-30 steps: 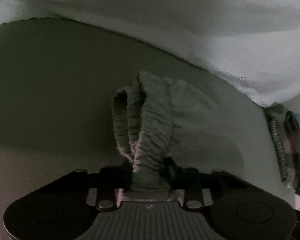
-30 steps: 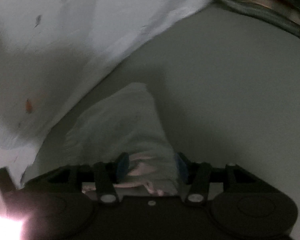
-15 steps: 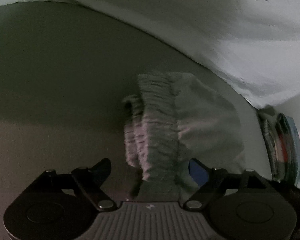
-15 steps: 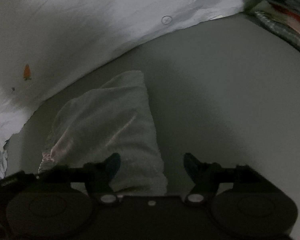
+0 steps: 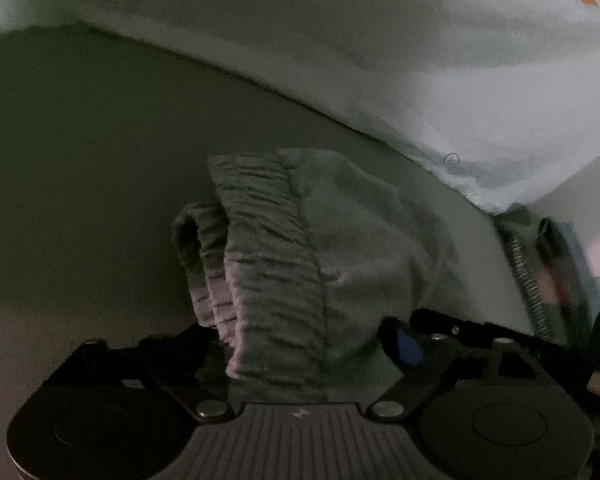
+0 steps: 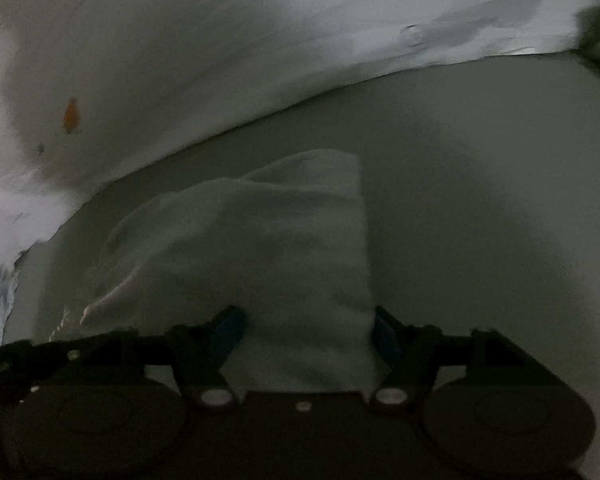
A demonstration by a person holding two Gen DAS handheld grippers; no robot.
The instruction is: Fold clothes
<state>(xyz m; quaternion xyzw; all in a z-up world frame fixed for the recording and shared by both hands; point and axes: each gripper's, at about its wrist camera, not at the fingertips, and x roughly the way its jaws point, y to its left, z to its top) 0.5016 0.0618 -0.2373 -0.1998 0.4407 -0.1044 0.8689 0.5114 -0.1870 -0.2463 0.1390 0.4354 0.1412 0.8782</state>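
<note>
- While the left gripper (image 5: 300, 344) is standing wide apart, the grey garment (image 5: 320, 248) is lying on the grey table (image 5: 80, 180) straight ahead at twelve o'clock, its near end reaching down between the two fingers.
- Its ribbed, gathered band (image 5: 260, 260) is bunching into soft upright folds toward eleven o'clock, and smoother fleecy cloth is spreading toward one o'clock.
- Whether either finger is touching the cloth is hard to tell; the blue pad (image 5: 408, 346) at three o'clock is sitting just beside it.
- Seen from the right wrist, the garment (image 6: 268, 248) is forming a pale, slack, roughly rectangular mound at twelve o'clock of the right gripper (image 6: 304, 332).
- That claw is also spreading wide, its fingers flanking the cloth's near edge without pinching it.
- White sheet (image 6: 220, 60), smooth with small printed marks, is draping across the far side from ten to two o'clock.
- Striped folded fabrics (image 5: 540, 272) are stacking at three o'clock in the left view.
</note>
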